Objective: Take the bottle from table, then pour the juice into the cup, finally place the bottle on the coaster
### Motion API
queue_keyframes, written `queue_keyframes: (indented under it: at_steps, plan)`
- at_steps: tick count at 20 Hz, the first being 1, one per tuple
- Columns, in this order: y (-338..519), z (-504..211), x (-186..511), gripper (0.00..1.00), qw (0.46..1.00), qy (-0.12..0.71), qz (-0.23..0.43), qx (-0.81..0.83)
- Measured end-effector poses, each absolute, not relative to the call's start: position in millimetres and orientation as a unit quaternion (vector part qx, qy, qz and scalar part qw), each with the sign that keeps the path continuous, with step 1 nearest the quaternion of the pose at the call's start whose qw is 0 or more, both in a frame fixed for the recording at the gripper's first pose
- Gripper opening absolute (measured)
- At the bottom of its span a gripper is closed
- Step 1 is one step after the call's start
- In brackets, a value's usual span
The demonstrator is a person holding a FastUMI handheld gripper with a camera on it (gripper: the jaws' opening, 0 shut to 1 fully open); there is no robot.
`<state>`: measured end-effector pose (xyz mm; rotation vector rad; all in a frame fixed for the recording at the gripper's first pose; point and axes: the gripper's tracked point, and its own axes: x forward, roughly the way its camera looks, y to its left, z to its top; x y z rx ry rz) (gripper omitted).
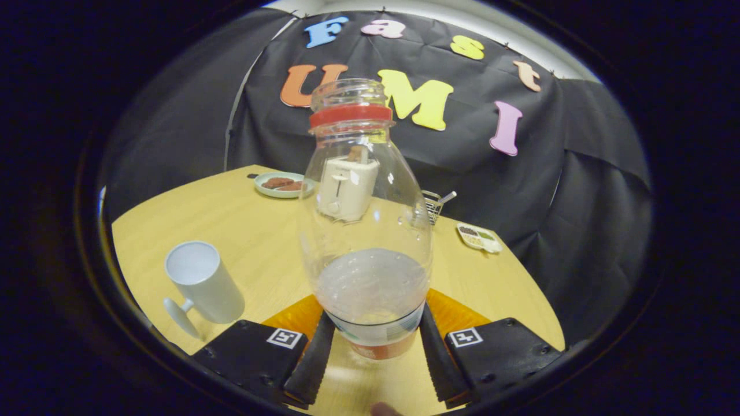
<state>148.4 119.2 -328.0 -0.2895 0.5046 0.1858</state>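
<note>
The gripper [374, 352] has its two fingers pinched on the lower part of a clear plastic bottle [365, 231], one finger pressing each side just above the bottle's label band. The bottle stands upright between the fingers, with a red ring around its neck and an open mouth at the top; a pale, cloudy liquid fills roughly its lower third. Under and behind the bottle's base lies an orange coaster [457, 312], its edge showing on both sides of the fingers; whether the bottle's base touches it cannot be told. All of this sits on a light wooden table [248, 231]. To the left of the bottle, near the left finger, a white cup [202, 283] stands with its handle pointing toward the near edge and its mouth open upward. Farther back, seen through the bottle's clear wall, is a cream toaster [346, 188] with a slice sticking out of its slot. On the far left is a small plate [280, 185] holding brown pieces of food. To the right of the bottle, beyond it, is a small wire basket [430, 203], and farther right a little tray [478, 237] with dark and green contents near the table's edge.
</note>
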Motion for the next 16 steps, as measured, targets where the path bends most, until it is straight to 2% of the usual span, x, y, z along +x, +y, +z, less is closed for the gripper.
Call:
queue_keyframes:
  at_steps: [6, 16]
  plan:
    - [139, -321, 165, 0.77, 0.929, 0.209, 0.096, -0.292]
    - [158, -319, 173, 0.77, 0.851, 0.123, 0.089, -0.503]
